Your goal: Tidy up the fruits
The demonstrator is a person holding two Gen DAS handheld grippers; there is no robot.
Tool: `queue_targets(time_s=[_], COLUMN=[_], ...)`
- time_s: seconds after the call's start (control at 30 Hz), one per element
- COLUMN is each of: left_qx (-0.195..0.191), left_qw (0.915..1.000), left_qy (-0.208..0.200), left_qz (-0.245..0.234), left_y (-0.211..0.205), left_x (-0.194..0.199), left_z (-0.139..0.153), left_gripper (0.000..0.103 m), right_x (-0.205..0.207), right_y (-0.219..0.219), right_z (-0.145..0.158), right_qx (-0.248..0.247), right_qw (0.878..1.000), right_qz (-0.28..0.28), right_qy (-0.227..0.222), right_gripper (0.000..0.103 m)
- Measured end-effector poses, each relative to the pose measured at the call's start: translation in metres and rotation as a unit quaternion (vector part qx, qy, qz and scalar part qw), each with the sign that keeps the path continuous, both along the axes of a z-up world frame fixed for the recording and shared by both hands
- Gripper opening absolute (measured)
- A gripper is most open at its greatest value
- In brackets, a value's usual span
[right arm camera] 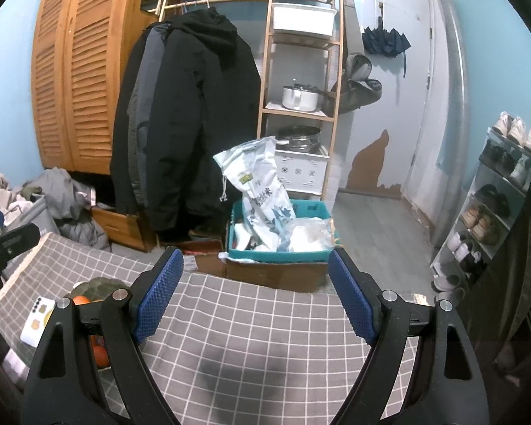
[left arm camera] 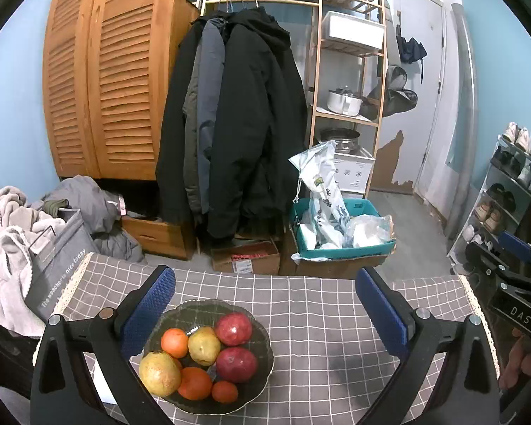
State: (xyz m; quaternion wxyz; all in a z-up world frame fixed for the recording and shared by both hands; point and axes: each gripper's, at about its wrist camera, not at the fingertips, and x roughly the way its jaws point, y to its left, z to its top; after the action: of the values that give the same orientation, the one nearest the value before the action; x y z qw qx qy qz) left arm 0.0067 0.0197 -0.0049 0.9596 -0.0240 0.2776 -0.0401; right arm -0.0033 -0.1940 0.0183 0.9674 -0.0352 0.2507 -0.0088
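Observation:
A glass bowl [left arm camera: 262,340] sits on the grey checked tablecloth [left arm camera: 318,318], holding two red pomegranates [left arm camera: 233,328], two yellow-green pears [left arm camera: 160,373] and three oranges [left arm camera: 194,383]. My left gripper [left arm camera: 265,304] is open and empty, just above and behind the bowl, its left finger beside the rim. My right gripper [right arm camera: 255,290] is open and empty over bare tablecloth [right arm camera: 247,336]; the bowl [right arm camera: 99,285] lies at its left, mostly hidden behind its left finger. The right gripper's body [left arm camera: 506,283] shows at the left view's right edge.
A white phone [right arm camera: 37,320] lies on the table's left side. Beyond the far table edge are cardboard boxes [left arm camera: 246,258], a teal bin [left arm camera: 340,226] of bags, hanging coats, a wooden shelf and a shoe rack [right arm camera: 495,205]. A laundry basket [left arm camera: 53,258] stands at the left.

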Motion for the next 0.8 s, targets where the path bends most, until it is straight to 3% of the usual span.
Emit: queue_targets(time_s=[0.8], left_qx=[0.001], left_qw=[0.9999], left_qy=[-0.015], left_qz=[0.002], left_y=[0.0002], left_x=[-0.0047], left_z=[0.0046], left_gripper=[0.103], right_x=[0.0014], right_y=[-0.0094], right_z=[0.0069], right_qx=[0.003], right_qw=[1.0], right_qz=[-0.003], right_qy=[-0.011], right_gripper=[0.083])
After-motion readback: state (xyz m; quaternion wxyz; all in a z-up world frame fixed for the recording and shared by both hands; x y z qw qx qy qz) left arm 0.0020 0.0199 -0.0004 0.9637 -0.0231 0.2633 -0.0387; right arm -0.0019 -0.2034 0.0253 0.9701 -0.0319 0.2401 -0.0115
